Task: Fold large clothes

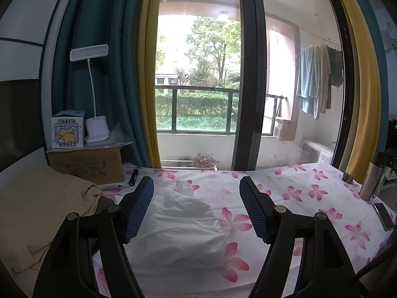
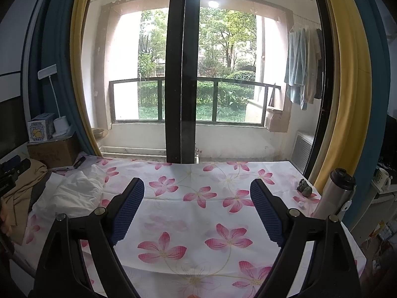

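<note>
A floral-covered table (image 2: 198, 223) stands before a glazed balcony door (image 2: 183, 74). The white garment (image 1: 173, 231) lies crumpled at the table's left, with a tan garment (image 1: 37, 211) beside it. The left gripper (image 1: 196, 208) hovers wide over the white garment; the right gripper (image 2: 198, 211), equally wide, is over bare cloth. Recommended: seize an edge or corner, not the bunched centre, then spread flat.

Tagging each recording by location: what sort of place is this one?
Most likely a lived-in room at home, perhaps a bedroom, opening onto a balcony. A flowered cloth covers the work surface, curtains frame a sliding glass door, and laundry hangs outside.
</note>
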Demonstrator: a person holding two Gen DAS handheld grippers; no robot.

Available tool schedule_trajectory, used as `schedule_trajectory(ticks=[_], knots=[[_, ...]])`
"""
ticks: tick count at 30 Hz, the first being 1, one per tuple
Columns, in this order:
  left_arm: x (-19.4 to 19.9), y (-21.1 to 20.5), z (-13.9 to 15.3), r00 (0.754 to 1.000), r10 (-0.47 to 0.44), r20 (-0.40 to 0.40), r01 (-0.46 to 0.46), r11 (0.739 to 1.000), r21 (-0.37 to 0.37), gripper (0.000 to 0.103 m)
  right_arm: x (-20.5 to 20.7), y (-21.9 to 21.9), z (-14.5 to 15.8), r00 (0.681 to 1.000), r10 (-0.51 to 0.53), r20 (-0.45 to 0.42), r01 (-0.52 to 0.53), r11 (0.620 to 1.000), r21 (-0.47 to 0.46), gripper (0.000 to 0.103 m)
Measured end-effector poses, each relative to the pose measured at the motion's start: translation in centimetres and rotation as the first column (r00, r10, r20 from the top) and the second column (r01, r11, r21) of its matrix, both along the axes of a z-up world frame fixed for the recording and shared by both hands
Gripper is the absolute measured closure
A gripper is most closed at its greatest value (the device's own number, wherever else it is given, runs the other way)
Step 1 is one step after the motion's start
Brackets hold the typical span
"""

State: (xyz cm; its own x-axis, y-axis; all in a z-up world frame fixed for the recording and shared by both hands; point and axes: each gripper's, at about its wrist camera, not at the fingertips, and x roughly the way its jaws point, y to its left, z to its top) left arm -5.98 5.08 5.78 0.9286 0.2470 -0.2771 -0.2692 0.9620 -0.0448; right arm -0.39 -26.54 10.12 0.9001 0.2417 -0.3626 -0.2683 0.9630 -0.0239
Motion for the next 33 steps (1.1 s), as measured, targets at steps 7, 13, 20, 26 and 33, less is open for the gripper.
schedule_trajectory(ticks=[7,13,20,26,33], knots=[[0.07,0.01,-0.08,1.000,-0.005,-0.004,0.005,1.000,-0.002,0.028,0.10,-0.01,-0.04,1.000,-0.001,-0.006,0.001,1.000,-0.002,0.016],[0.13,0.00,-0.10,1.000,-0.008,-0.003,0.008,1.000,-0.001,0.028,0.10,-0.05,-0.08,1.000,-0.001,-0.005,0.001,1.000,-0.001,0.016],[0.12,0.03,-0.12,1.000,-0.015,-0.004,0.015,1.000,0.000,0.028,0.11,-0.09,-0.10,1.000,-0.002,-0.005,0.002,1.000,0.001,0.016],[0.11,0.02,-0.13,1.000,-0.015,-0.005,0.015,1.000,0.000,0.028,0.11,-0.07,-0.11,1.000,-0.003,-0.005,0.003,1.000,0.001,0.016],[0.13,0.08,-0.07,1.000,-0.016,-0.006,0.016,1.000,-0.007,0.028,0.21,0.06,-0.11,1.000,0.002,-0.006,-0.002,1.000,0.002,0.016]])
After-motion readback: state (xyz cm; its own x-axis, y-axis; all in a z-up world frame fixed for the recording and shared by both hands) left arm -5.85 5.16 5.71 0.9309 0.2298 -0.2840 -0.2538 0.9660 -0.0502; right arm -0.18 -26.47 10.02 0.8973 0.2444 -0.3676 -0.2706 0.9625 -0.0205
